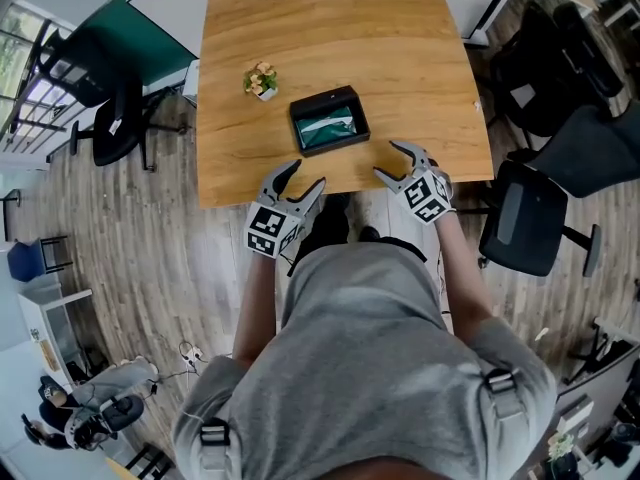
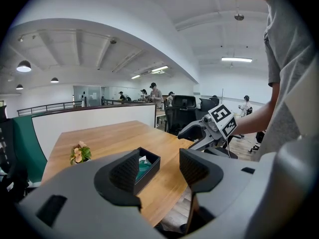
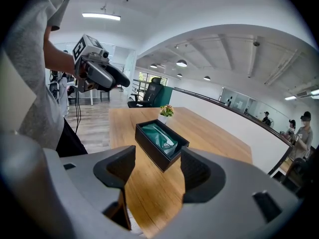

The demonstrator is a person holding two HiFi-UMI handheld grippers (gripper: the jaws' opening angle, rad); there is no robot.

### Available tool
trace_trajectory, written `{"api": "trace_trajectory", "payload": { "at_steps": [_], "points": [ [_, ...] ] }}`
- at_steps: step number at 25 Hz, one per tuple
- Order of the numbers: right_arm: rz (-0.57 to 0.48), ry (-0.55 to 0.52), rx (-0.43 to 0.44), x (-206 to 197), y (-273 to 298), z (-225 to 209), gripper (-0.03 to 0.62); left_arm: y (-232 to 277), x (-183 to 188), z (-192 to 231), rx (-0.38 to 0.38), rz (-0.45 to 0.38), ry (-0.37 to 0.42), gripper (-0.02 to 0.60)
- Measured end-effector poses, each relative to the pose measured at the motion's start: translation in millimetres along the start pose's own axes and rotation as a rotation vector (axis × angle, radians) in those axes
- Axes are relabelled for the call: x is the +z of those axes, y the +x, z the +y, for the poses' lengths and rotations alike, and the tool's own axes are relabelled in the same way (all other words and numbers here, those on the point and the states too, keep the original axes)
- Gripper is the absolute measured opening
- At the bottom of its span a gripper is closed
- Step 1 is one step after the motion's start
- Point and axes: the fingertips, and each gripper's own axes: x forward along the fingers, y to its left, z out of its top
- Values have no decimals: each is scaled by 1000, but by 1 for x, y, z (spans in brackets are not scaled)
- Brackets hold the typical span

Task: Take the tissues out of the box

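A black open box [image 1: 329, 121] sits near the front edge of the wooden table [image 1: 340, 28], with a green tissue pack [image 1: 330, 126] inside it. The box [image 3: 161, 142] and the green pack [image 3: 160, 137] show beyond the right jaws, and the box [image 2: 147, 166] shows past the left jaws. My left gripper [image 1: 304, 180] hangs open at the table's front edge, left of the box. My right gripper [image 1: 397, 162] is open at the front edge, right of the box. Nothing is held in either.
A small potted plant [image 1: 261, 80] stands on the table behind and left of the box. Office chairs [image 1: 540, 218] stand to the right and another chair [image 1: 110, 118] to the left. People stand far off across the office.
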Motion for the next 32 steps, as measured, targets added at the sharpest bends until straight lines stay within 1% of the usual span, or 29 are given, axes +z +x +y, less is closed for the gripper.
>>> {"api": "trace_trajectory", "payload": {
  "at_steps": [6,11,16,23,27,32],
  "points": [
    [24,32,-35,2,15,-14,291,21,1,23,-57,24,30,258],
    [45,66,-62,0,28,-22,288,36,-5,43,-98,51,39,258],
    [70,95,-72,-4,37,-25,288,56,-19,59,-126,97,52,258],
    [95,115,-105,-3,49,-38,288,78,-31,75,-180,127,63,258],
    [105,125,-109,-3,57,-41,288,92,-38,83,-207,148,92,258],
    [137,127,-106,-6,65,-45,287,108,-53,90,-247,196,102,258]
  ]
}}
